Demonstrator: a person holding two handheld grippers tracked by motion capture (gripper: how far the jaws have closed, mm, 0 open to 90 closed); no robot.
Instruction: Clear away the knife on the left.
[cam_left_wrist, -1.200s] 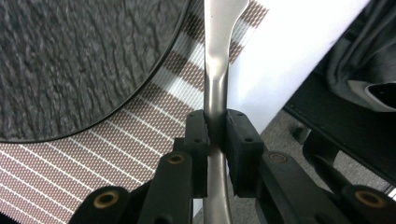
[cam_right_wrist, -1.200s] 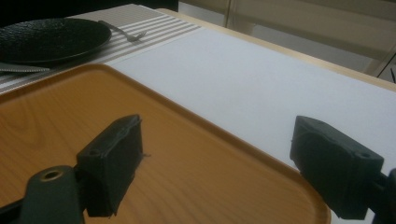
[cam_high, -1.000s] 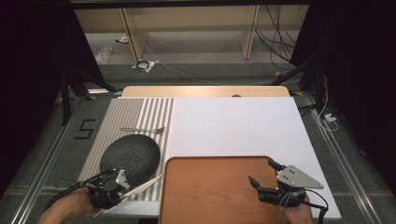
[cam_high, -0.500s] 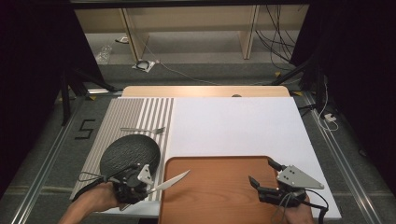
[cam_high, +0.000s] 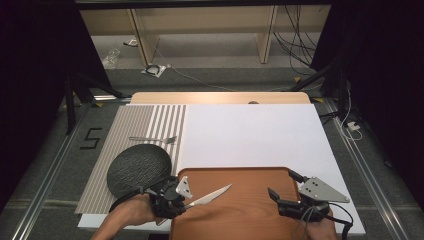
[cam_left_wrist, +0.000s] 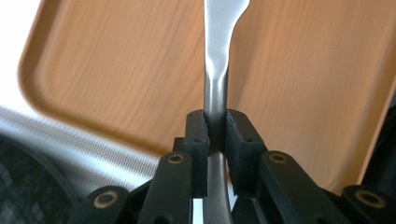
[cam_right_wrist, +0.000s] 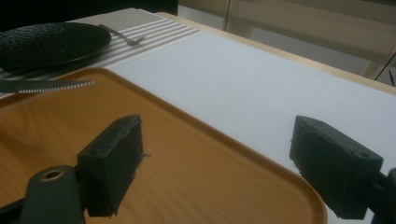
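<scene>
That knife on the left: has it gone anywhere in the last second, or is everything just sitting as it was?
The left tool, shut on the knife, carried it rightward from beside the black plate until the blade reached over the wooden tray. The grip did not change. The right tool stayed open over the tray's right end; the plate, tray and fork kept their places.
</scene>
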